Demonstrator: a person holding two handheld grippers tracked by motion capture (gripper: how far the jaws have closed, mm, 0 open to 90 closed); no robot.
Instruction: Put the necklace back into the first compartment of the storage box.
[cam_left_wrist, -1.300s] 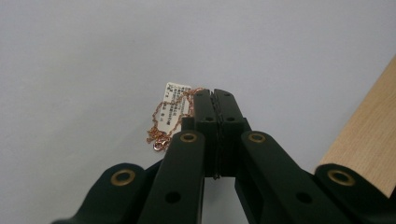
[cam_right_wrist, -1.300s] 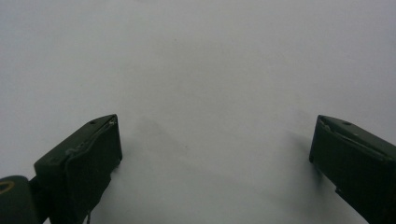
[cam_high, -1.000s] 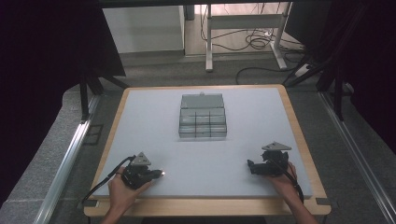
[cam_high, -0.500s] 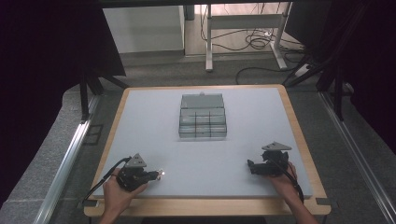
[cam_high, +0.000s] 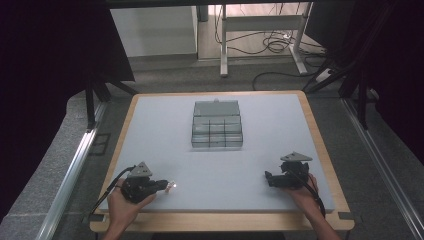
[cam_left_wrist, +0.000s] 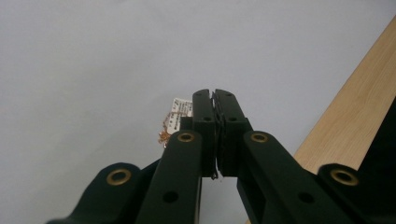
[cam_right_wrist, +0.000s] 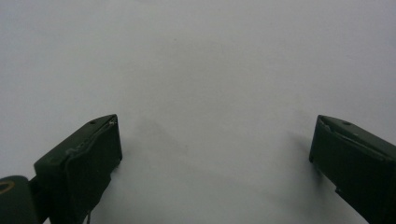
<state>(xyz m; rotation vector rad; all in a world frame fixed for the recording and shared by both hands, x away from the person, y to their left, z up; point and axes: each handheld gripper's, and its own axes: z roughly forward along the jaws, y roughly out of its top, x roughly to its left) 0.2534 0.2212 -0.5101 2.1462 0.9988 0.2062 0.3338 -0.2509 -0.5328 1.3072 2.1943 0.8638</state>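
My left gripper (cam_high: 164, 185) rests near the table's front left corner, held by a hand, its jaws pressed together (cam_left_wrist: 215, 95). A tiny part with a white label and copper wire (cam_left_wrist: 180, 116) lies on the mat just beside the left jaw's tip, partly hidden behind it; it shows as a pale speck (cam_high: 173, 185) at the gripper's tip. I cannot tell whether it touches the jaw. My right gripper (cam_high: 267, 179) sits at the front right, open (cam_right_wrist: 215, 154), with bare grey mat between its fingers.
A clear plastic compartment box (cam_high: 217, 131) with its lid laid back stands at the middle of the grey mat (cam_high: 250, 165). A wooden rim (cam_high: 215, 221) frames the table. The wooden edge (cam_left_wrist: 345, 121) runs close on the right of the left gripper view.
The left hand and its gripper have drawn slightly left toward the table corner; the small labelled part stayed about where it was. The right gripper has not moved.
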